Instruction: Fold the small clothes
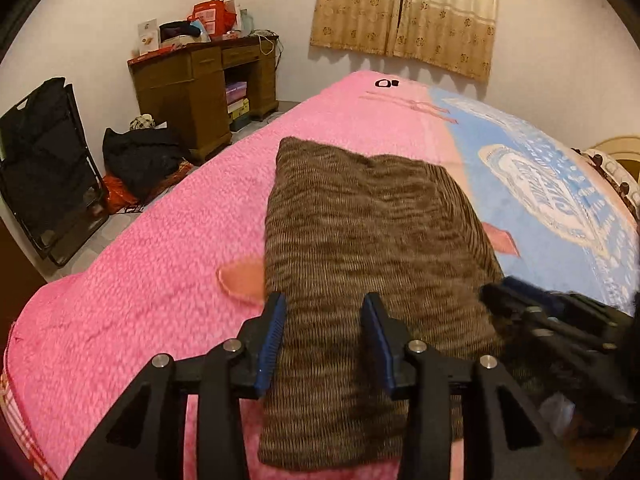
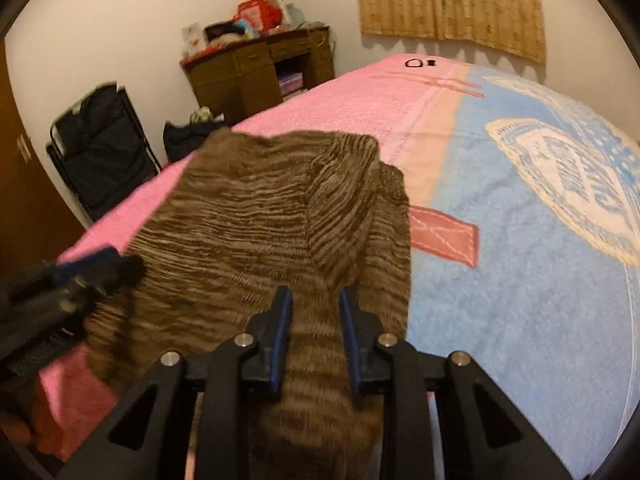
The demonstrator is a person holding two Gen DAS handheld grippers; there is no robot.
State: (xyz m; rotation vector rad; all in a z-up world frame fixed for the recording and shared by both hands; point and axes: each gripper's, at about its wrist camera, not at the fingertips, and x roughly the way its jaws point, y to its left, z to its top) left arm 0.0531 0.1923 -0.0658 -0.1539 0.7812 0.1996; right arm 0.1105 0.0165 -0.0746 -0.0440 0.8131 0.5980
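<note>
With the brown knit garment folded on the bed, I had both the left tongs and right tongs released, apparently clear of the cloth, ready to withdraw without dragging the fold.

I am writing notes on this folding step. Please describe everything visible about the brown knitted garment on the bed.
The brown knitted garment is ribbed, streaked dark and light brown, and looks soft and thick. It lies folded into a long shape on the pink and blue blanket, with one layer turned over near the right side. Its near end runs between the left tongs and the right tongs, whose pads stand apart beside the fabric.
</note>
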